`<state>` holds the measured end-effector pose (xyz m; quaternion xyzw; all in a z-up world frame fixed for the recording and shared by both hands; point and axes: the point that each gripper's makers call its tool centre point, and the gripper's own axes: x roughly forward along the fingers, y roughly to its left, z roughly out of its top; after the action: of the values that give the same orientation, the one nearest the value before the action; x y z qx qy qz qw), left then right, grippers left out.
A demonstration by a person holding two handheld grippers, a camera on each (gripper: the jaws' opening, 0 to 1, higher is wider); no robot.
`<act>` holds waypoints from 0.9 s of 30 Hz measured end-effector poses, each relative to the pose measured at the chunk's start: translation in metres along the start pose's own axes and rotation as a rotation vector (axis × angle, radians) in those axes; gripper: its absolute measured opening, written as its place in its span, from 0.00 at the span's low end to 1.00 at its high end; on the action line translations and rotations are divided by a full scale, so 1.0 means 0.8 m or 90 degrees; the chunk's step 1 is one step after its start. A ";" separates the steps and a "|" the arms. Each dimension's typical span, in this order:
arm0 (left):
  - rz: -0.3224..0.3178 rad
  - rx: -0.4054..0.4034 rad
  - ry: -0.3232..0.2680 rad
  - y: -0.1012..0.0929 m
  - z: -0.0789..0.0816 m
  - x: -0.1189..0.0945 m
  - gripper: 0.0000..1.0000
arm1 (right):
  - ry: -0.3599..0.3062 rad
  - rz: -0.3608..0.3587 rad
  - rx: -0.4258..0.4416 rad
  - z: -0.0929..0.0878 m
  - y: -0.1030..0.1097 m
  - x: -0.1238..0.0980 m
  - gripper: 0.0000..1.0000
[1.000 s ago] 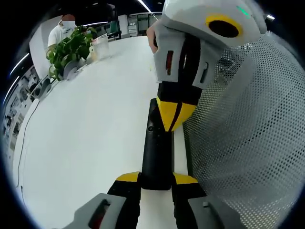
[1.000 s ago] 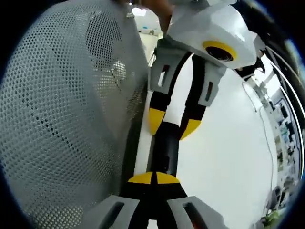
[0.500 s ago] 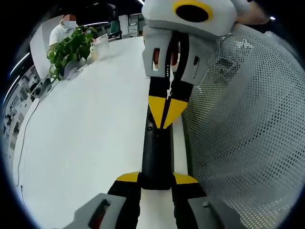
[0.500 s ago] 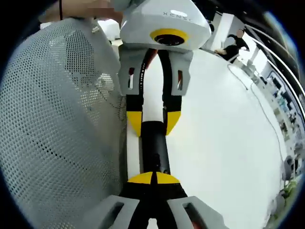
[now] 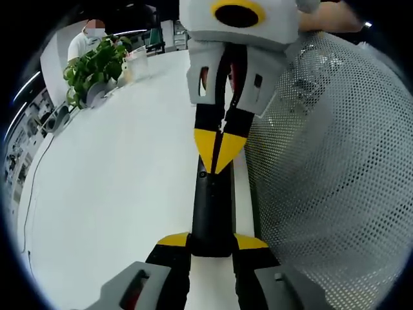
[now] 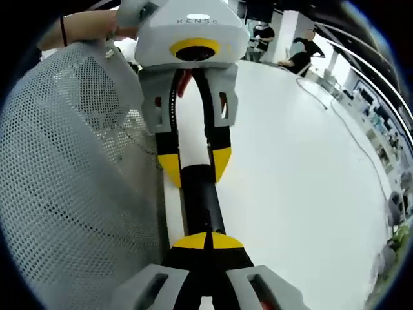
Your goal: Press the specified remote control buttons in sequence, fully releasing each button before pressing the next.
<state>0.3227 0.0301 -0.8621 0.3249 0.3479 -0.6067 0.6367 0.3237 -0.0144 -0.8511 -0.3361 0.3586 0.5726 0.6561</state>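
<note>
Black remote control (image 5: 211, 210), on white table (image 5: 116, 194): being clamped at one end by left gripper (image 5: 211, 242); right gripper (image 5: 221, 155), jaws closed together, being pressed onto it. Risk: tips slipping onto a neighbouring button beside mesh fan guard (image 5: 335, 168).

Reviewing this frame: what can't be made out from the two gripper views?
- Remote: in the left gripper view, the right gripper covers its far end, so whether a button is pressed is unclear.
- Remote buttons: in the right gripper view, too dark and small to tell apart.
- Mesh object: cut off by the edge.
</note>
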 end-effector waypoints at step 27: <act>0.001 0.003 0.001 0.001 0.000 0.000 0.25 | 0.078 0.164 0.159 -0.001 -0.018 0.008 0.00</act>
<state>0.3233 0.0300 -0.8620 0.3267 0.3468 -0.6067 0.6364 0.3385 -0.0134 -0.8560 -0.2377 0.5063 0.5816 0.5907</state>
